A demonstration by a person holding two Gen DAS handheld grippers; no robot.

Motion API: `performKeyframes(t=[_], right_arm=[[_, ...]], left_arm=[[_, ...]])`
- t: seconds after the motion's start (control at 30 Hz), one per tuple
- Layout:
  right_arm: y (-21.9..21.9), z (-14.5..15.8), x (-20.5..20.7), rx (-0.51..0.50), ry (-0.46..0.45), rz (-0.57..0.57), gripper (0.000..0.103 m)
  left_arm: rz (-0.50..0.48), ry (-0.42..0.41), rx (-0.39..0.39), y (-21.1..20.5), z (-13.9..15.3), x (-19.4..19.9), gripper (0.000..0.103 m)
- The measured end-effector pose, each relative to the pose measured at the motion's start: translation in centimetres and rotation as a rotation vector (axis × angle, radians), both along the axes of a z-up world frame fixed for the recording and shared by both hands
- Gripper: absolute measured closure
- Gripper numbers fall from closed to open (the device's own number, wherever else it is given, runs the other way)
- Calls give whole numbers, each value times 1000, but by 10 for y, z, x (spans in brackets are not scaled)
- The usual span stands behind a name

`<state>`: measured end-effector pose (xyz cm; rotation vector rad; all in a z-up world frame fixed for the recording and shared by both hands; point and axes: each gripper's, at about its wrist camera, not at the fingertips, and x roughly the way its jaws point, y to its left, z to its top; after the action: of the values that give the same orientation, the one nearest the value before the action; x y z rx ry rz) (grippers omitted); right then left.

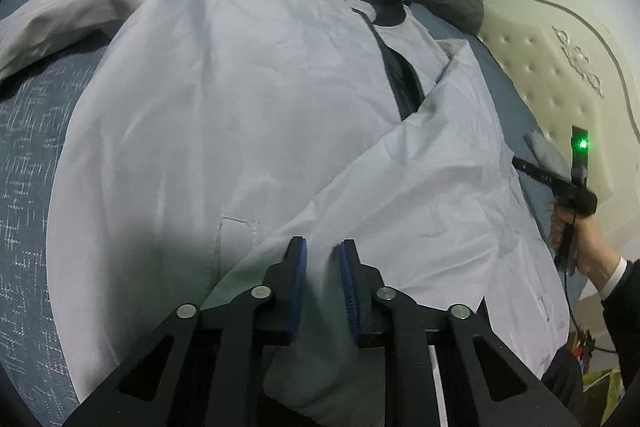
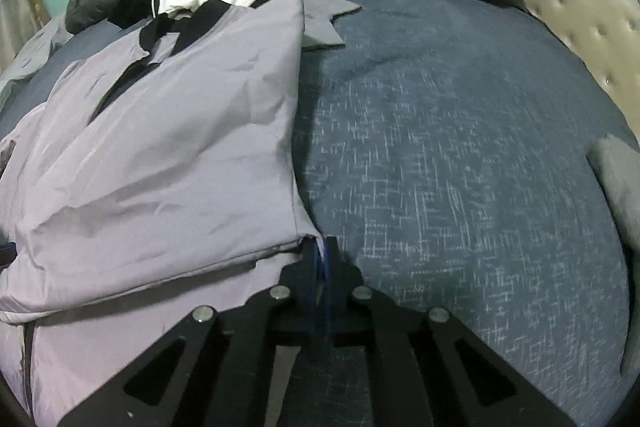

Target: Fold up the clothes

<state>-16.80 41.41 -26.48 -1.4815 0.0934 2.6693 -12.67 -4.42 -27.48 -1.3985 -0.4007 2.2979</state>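
Jacket: the lavender jacket (image 1: 224, 115) lies spread on the blue bedspread (image 2: 460, 155).
My left gripper (image 1: 323, 257): narrow, hem fabric bunched between.
My right gripper (image 2: 320, 255): clamped on the corner.
Risk: thin slippery cloth (I judge) sliding free, skewing the fold.

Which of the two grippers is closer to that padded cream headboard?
Right. The right gripper sits at the jacket's edge beside the headboard; the left gripper grips the jacket's hem farther away.
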Motion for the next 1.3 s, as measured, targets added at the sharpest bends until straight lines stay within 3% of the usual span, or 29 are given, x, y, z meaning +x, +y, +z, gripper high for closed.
performKeyframes(t=[0.23,0.37,0.5,0.53,0.63,0.7,0.87,1.2,1.3], right_arm=[[19,13,7,-111,-43,-12,99],[32,46,6,-87,-20,-23,96],[44,84,-25,-104,48,-55,95],[46,91,-37,-116,60,-62,92],[40,101,-80,-113,49,-62,63],[34,105,-108,-118,48,-55,62],[18,98,-166,-114,13,-44,62],[-6,57,-245,98,-147,11,62],[-5,43,-256,129,-187,11,79]], left_arm=[[12,1,21,-7,-1,1,85],[11,3,20,-6,-2,1,85],[9,5,17,-6,-1,2,85],[9,6,15,-6,-1,3,85],[6,7,12,-4,-2,1,85],[3,5,18,-5,-2,2,85],[-1,-2,25,-6,-3,1,85],[-17,-3,6,0,-4,0,85],[-20,-8,11,0,-5,-1,85]])
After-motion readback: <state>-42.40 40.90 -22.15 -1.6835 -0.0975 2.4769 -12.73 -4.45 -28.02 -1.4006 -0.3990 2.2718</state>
